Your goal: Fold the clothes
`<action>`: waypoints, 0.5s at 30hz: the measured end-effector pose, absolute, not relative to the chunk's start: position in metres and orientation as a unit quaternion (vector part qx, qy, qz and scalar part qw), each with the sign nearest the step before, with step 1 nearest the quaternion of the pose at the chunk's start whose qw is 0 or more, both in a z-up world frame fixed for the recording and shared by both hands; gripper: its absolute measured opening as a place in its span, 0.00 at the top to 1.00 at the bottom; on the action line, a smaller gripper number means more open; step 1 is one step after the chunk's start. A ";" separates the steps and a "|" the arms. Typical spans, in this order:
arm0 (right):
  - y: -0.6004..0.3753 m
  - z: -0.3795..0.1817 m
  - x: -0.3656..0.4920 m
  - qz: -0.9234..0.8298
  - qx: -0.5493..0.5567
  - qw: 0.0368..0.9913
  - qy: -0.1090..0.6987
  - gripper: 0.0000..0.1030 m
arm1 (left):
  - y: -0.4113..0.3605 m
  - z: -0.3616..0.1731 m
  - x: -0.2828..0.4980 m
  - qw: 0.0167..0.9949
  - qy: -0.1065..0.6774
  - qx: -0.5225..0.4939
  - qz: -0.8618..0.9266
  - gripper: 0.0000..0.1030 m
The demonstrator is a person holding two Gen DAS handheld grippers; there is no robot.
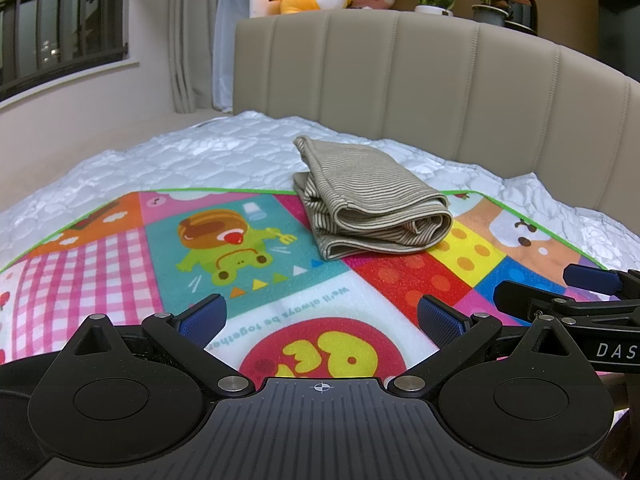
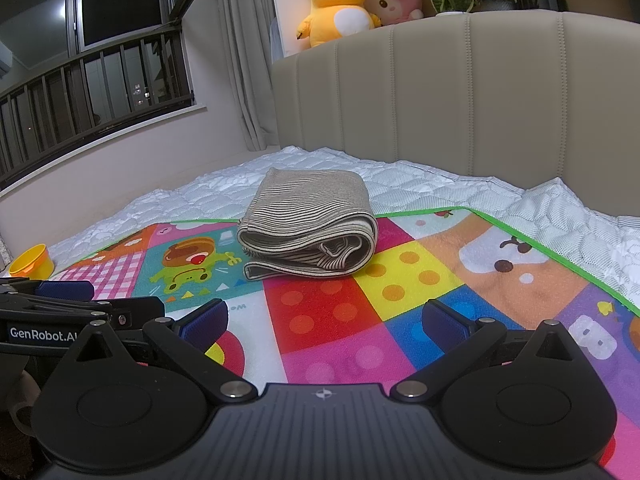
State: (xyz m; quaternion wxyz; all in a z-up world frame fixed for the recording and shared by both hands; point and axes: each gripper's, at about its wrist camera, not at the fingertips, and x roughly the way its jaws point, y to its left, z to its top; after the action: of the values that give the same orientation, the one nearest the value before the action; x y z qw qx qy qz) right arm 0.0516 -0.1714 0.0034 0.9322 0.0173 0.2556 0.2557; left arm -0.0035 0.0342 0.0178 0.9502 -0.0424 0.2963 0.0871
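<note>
Striped folded garment (image 1: pixel 370 196) lies on my cartoon play mat's (image 1: pixel 120 264) far edge, long axis running away toward the headboard (image 1: pixel 420 80). Nearer on the mat I read "we'll always be together". Both my left gripper (image 1: pixel 320 318) and right gripper (image 2: pixel 326 320), marked "GenRobot.AI" and "DAS", hover short of the garment, jaws spread, holding nothing.

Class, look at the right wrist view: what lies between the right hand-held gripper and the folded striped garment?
Only bare play mat. Nothing lies between the open right hand-held gripper and the folded striped garment.
</note>
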 end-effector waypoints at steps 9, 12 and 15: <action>-0.173 0.003 0.053 0.255 0.020 0.932 0.258 0.00 | 0.034 0.018 -0.004 0.950 0.296 -0.043 0.087 0.00; -0.173 0.003 0.053 0.255 0.021 0.931 0.258 0.00 | 0.034 0.018 -0.004 0.950 0.296 -0.043 0.087 0.00; -0.173 0.002 0.053 0.254 0.021 0.932 0.259 0.00 | 0.034 0.018 -0.004 0.950 0.296 -0.043 0.086 0.00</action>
State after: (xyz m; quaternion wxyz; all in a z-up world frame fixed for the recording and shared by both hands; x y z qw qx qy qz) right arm 0.0532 -0.1726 0.0022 0.9315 0.0215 0.2590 0.2545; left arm -0.0042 0.0342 0.0176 0.9504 -0.0432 0.2958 0.0864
